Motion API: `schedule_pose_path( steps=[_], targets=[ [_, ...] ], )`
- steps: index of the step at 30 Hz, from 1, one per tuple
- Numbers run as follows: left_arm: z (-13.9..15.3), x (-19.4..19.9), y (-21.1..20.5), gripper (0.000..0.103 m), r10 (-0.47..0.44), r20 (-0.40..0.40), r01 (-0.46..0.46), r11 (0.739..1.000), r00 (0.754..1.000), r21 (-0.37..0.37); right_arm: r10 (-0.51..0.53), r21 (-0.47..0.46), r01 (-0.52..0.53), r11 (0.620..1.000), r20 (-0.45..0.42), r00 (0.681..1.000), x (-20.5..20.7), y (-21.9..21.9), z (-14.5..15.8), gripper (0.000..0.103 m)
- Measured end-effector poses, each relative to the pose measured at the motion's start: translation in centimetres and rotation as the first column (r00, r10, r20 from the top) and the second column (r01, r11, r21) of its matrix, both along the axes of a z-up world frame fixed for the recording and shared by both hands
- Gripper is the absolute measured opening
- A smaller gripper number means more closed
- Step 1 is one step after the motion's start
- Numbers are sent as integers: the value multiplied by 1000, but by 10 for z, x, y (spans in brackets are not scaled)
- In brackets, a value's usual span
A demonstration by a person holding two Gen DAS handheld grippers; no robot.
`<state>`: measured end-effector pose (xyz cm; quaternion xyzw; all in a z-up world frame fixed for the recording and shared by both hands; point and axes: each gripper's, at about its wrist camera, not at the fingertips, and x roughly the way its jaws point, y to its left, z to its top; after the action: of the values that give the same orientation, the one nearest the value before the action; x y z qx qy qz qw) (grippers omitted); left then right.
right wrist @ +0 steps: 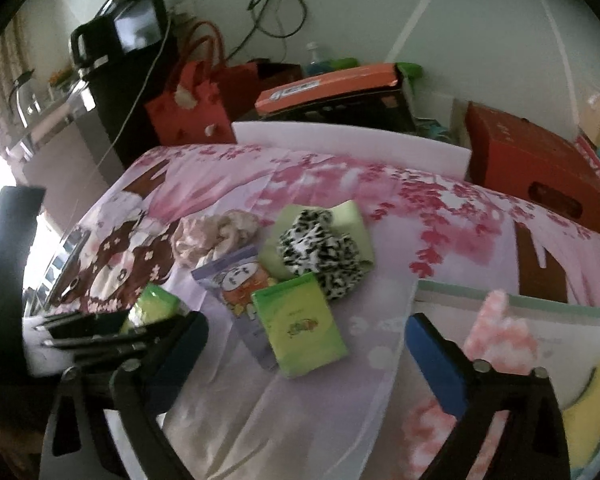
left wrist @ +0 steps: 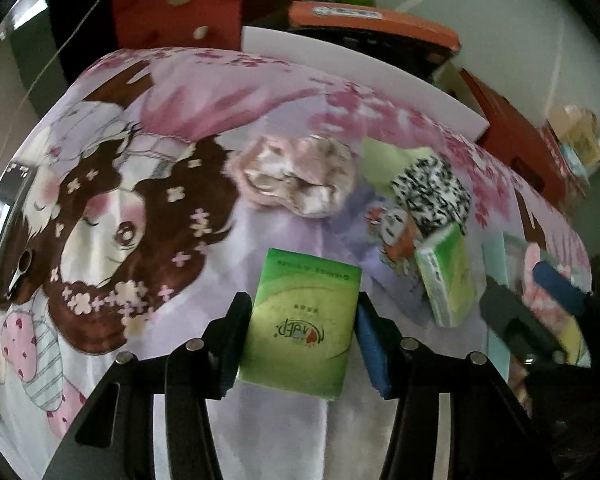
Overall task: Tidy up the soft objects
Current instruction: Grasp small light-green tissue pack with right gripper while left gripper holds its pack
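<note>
My left gripper (left wrist: pixel 300 316) is shut on a green tissue pack (left wrist: pixel 300 320), its pads against both sides of the pack just above the printed bedsheet. That pack and gripper also show in the right wrist view (right wrist: pixel 156 304). My right gripper (right wrist: pixel 306 340) is open and empty, above a second green tissue pack (right wrist: pixel 300 324) lying on the sheet. Behind it lie a purple cartoon tissue pack (right wrist: pixel 236 280), a black-and-white fuzzy scrunchie (right wrist: pixel 320 252) on a light green cloth (right wrist: pixel 340 220), and a pink satin scrunchie (right wrist: pixel 212 236).
A pale green-rimmed box (right wrist: pixel 540 304) at the right holds a pink fluffy item (right wrist: pixel 500 336) and a yellow soft item (right wrist: pixel 592 412). A white board (right wrist: pixel 352 140), red boxes (right wrist: pixel 532 160) and an orange-lidded case (right wrist: pixel 332 84) stand behind the bed.
</note>
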<state>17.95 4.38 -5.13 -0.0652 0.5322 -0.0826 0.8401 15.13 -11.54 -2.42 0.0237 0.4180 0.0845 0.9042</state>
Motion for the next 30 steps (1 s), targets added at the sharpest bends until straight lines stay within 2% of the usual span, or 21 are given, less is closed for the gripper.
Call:
schedule_pose_path(
  steps=[4,12,16,18,30],
  targets=[
    [1,-1,10,53,33,-4,-33,999,999,-8,19,-13,-19,1000,-25,1000,6,8,-12,87],
    [-1,1,7,53,21,-13,-21,1000,1000,-21,4,9,-3,1000,-96,995,16,6,-37,70],
    [-2,2,7,53,20,-15,-20,1000,1000,-23,-19,31,23,999,-121,992,22,2,-46,69],
    [-3,2,7,53,18,-16,-18,1000,1000,-23,-20,38,25,999,-126,992,23,1,-49,66],
    [-3,2,3,53,2,-19,-3,1000,1000,-18,-16,26,19,999,-121,992,23,4,-51,61]
  ],
)
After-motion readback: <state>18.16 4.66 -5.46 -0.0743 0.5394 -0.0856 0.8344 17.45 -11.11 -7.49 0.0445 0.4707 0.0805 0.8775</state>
